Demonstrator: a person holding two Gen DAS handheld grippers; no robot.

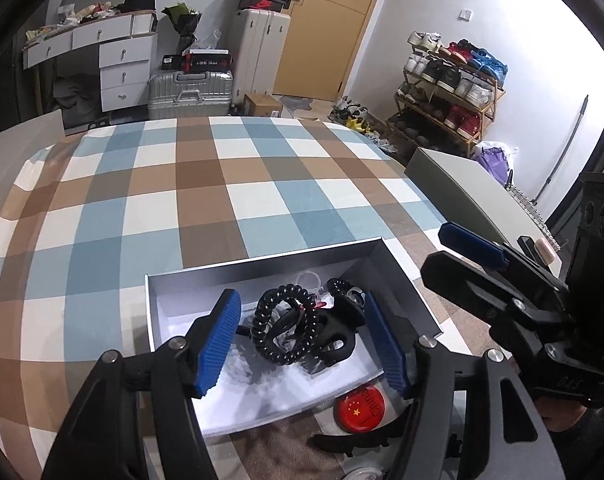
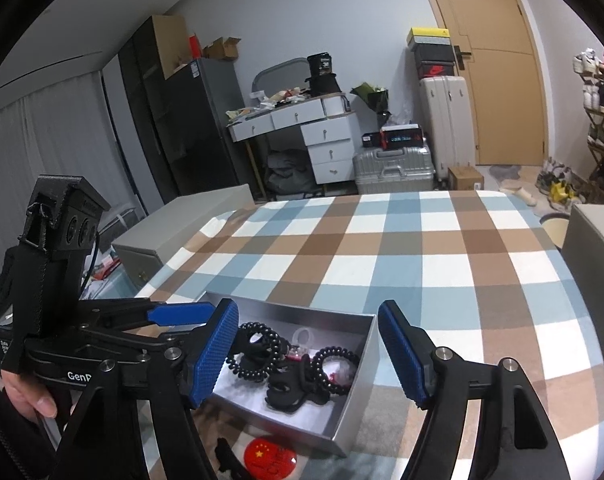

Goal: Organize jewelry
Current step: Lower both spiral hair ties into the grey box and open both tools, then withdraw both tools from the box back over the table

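Note:
A silver open box [image 1: 261, 258] [image 2: 356, 396] sits on the checked tablecloth near the front edge. It holds black spiral hair ties [image 1: 285, 326] [image 2: 257, 354], a black claw clip [image 1: 340, 338] [image 2: 289, 394] and a clear ring [image 1: 308, 280] [image 2: 302, 336]. My left gripper [image 1: 302, 342] is open and empty, hovering just above the box's contents. My right gripper [image 2: 308, 354] is open and empty, above the box; it shows at the right of the left wrist view [image 1: 474, 248]. A red round badge [image 1: 360, 406] [image 2: 269, 460] and a black clip [image 1: 350, 440] [image 2: 225, 458] lie on the cloth in front of the box.
The checked tablecloth [image 1: 221, 184] [image 2: 422, 248] covers the table. A grey box [image 1: 458, 188] [image 2: 594, 256] stands at the table's right edge, another [image 2: 181, 228] at its left. Suitcases, a drawer unit and a shoe rack [image 1: 446, 92] stand behind.

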